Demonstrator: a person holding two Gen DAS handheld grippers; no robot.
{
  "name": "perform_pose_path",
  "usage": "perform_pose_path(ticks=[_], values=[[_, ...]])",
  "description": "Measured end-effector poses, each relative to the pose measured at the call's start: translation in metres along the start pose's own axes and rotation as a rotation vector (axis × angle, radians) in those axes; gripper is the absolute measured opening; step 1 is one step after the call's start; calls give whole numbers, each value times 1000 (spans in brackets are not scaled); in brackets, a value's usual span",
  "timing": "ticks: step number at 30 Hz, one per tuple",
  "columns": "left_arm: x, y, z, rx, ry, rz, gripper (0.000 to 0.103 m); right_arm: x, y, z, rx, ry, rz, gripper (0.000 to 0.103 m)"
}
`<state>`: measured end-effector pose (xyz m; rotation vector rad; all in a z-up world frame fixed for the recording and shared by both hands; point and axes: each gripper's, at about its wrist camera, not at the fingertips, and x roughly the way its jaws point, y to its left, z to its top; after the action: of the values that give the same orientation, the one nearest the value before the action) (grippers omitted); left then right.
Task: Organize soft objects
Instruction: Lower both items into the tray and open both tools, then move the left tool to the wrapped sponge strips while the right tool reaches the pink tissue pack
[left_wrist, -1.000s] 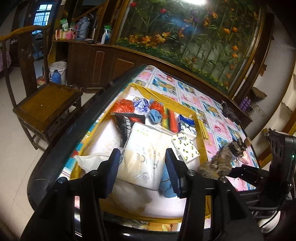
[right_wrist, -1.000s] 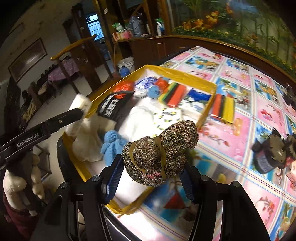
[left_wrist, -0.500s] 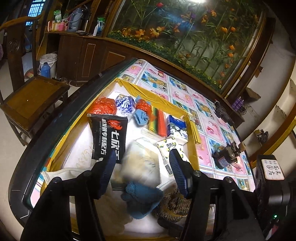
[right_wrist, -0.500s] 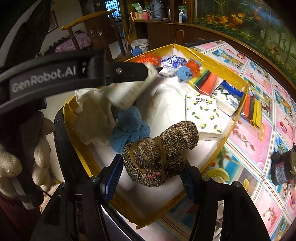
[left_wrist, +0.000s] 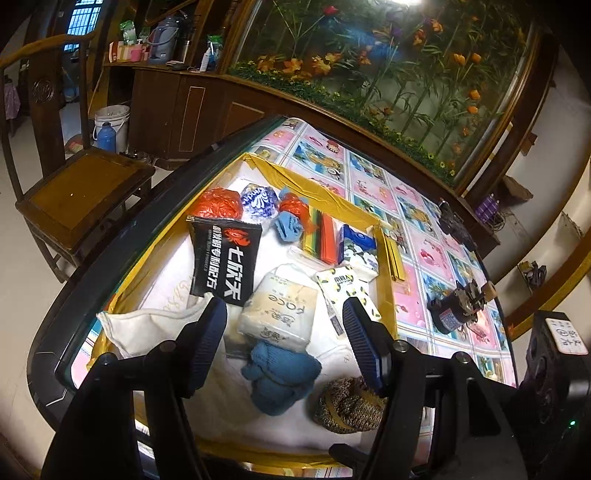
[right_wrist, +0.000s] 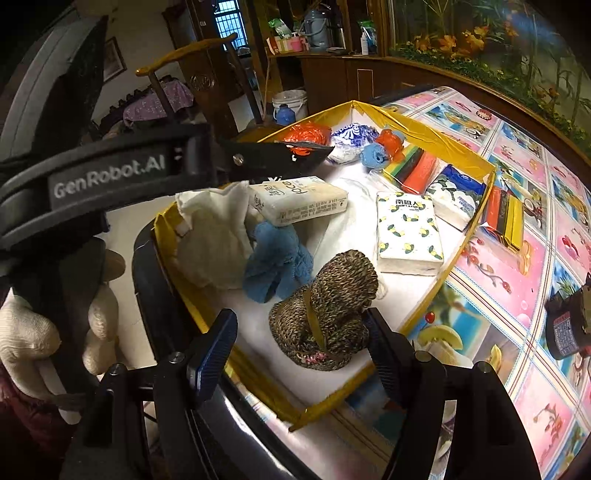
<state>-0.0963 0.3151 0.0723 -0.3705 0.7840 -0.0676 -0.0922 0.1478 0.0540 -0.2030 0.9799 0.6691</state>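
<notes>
A shallow yellow-rimmed tray (left_wrist: 325, 192) lined in white holds the soft things. A brown knitted bundle with a yellow band (right_wrist: 325, 314) lies at the tray's near corner; it also shows in the left wrist view (left_wrist: 347, 406). My right gripper (right_wrist: 295, 343) is open, its pads on either side of the bundle and apart from it. A blue knit bundle (left_wrist: 280, 373), a white tissue pack (left_wrist: 280, 314) and a white cloth (left_wrist: 147, 328) lie by it. My left gripper (left_wrist: 282, 332) is open and empty above the tissue pack.
Farther back in the tray lie a black snack bag (left_wrist: 225, 258), orange and blue-white bags (left_wrist: 236, 203), coloured packs and lemon-print tissues (right_wrist: 406, 229). A striped pack (right_wrist: 506, 218) and a black device (left_wrist: 458, 306) sit on the patterned tablecloth. A wooden chair (left_wrist: 81, 195) stands left.
My right gripper carried the knitted bundle over the tray, set it down and opened. My left gripper let go of the white tissue pack, which now lies in the tray.
</notes>
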Motion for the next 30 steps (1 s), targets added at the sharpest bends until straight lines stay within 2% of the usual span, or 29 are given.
perform_pose_path(ticks=[6,15,26,30], values=[[-12,-24,-4,93,-24,65,64,-34,-16,-19,14,-45,-16,71],[-16,-65,-12,200,-18,85,64,-91,-88,-62,185,-128,-102,75],[-4,-121,-28,307,34,79,64,-163,-173,-127,439,-233,-187,78],[8,-134,-32,298,84,27,64,-183,-197,-141,494,-261,-223,78]])
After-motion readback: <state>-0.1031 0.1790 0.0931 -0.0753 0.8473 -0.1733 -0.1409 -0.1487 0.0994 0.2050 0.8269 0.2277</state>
